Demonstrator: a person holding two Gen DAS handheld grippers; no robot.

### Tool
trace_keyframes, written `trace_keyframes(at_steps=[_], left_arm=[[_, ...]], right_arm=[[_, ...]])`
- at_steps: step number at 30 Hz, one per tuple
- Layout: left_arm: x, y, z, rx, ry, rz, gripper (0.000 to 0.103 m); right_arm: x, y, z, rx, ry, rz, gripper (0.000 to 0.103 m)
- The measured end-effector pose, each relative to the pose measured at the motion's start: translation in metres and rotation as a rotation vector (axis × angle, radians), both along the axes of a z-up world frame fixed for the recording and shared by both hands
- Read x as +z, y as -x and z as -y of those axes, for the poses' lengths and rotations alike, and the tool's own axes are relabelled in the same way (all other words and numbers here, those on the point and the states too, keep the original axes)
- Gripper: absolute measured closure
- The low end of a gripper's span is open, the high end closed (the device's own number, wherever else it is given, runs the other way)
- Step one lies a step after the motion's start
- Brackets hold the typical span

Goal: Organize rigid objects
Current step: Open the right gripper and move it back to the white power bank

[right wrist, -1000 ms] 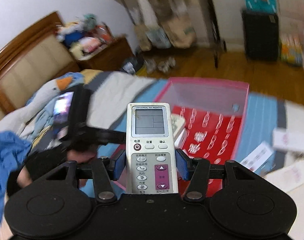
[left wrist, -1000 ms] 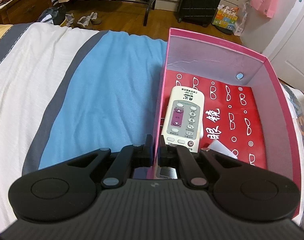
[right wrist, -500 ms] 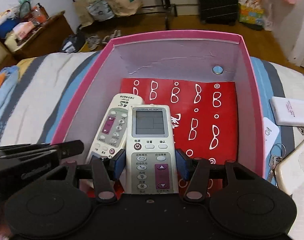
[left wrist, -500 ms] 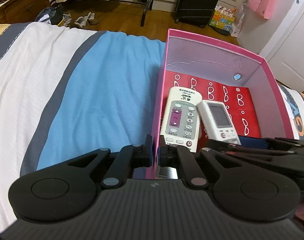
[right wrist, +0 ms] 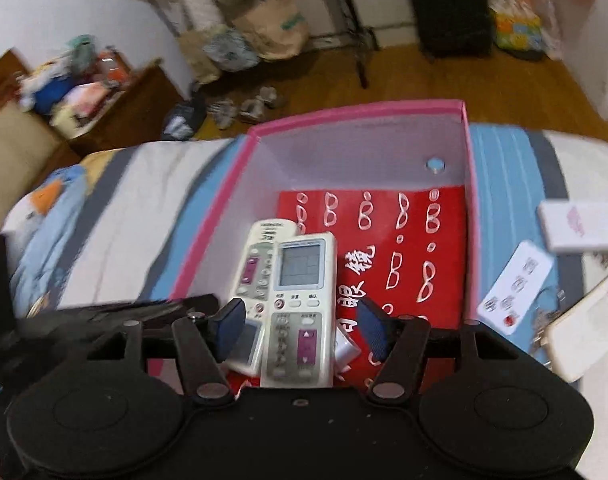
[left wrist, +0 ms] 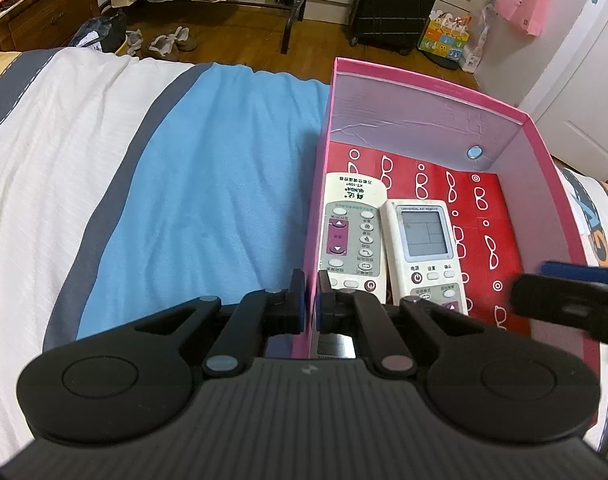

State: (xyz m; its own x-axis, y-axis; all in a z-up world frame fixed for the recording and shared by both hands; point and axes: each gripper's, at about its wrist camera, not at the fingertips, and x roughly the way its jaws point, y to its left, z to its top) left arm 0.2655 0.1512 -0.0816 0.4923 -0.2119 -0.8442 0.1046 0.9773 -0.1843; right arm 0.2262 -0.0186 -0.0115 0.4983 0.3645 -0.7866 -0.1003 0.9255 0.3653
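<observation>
Two remotes lie side by side in the pink box on the bed.

The left gripper (left wrist: pixel 311 300) is clenched on the near left wall of the pink box (left wrist: pixel 420 84) — one pad outside, one inside. The right gripper (right wrist: pixel 299 326) has its jaws opening, pads clear of the white remote with a screen (right wrist: pixel 304 300) between them; it lies beside the second remote (right wrist: pixel 259 264) on the red lining. The right view is blurred, so any faint contact is hard to judge.
</observation>
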Motion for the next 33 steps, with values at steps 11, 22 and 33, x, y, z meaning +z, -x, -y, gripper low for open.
trace_keyframes(at_steps=[11, 22, 33], left_arm=[[0.003, 0.001, 0.004, 0.003, -0.026, 0.001, 0.099], [0.003, 0.000, 0.009, 0.011, -0.055, 0.000, 0.099], [0.003, -0.001, 0.010, 0.005, -0.062, 0.001, 0.099]], right_arm=[[0.081, 0.056, 0.081, 0.175, 0.184, 0.229, 0.035], [0.066, 0.054, 0.161, 0.154, 0.232, 0.495, 0.013], [-0.033, 0.000, 0.187, 0.234, 0.438, 0.372, 0.013]])
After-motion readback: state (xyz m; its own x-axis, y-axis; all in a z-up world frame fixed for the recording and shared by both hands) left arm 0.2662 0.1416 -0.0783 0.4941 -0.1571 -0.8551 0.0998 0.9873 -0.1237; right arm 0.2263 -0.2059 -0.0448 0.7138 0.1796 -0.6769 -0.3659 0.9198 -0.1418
